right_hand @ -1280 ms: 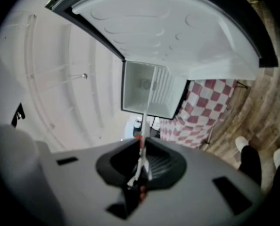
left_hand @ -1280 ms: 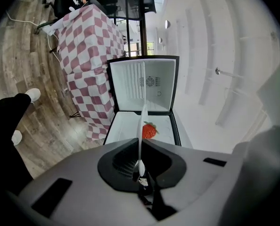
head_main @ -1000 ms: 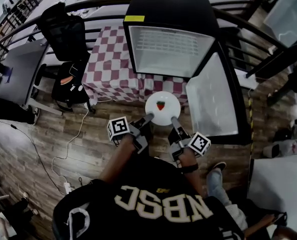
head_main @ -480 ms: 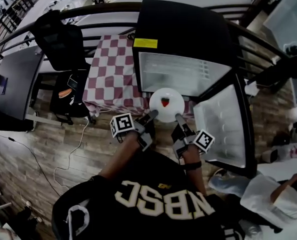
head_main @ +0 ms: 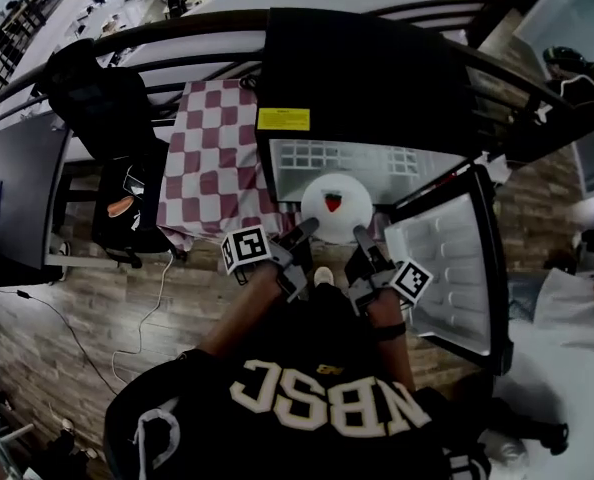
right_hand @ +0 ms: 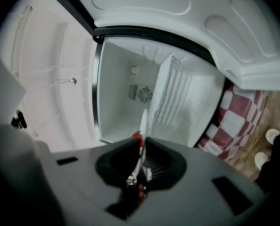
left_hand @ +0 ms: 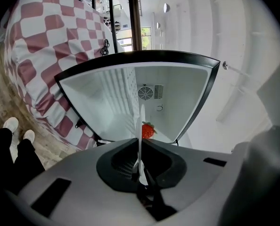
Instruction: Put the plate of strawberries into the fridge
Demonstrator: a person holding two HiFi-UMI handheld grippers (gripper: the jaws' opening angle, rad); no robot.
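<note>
The person stands right at the open fridge [head_main: 367, 78] and holds a white plate [head_main: 350, 189] out level between both hands. The left gripper [head_main: 308, 227] has its jaws clenched on the near-left rim, and the right gripper [head_main: 361, 234] is clenched on the near-right rim. In each gripper view the thin white edge runs straight into the pinched jaws. One red strawberry [head_main: 331, 204] with a green cap sits near the middle of the plate.

The plate hangs at the mouth of the fridge, low in the opening, carried only by the two grippers. I cannot tell whether its far edge has crossed the sill. The door [head_main: 445, 263] is swung wide to the right, its white moulded lining facing up. Inside, the walls are white and bare, with a round fan grille [left_hand: 145, 92] on the back wall and a wire rack [head_main: 347, 156] near the top.

Just left of the fridge a red-and-white checked cloth [head_main: 212, 158] drapes over a counter. A black chair [head_main: 102, 103] stands beyond that, and the wood floor [head_main: 127, 298] runs underneath.
</note>
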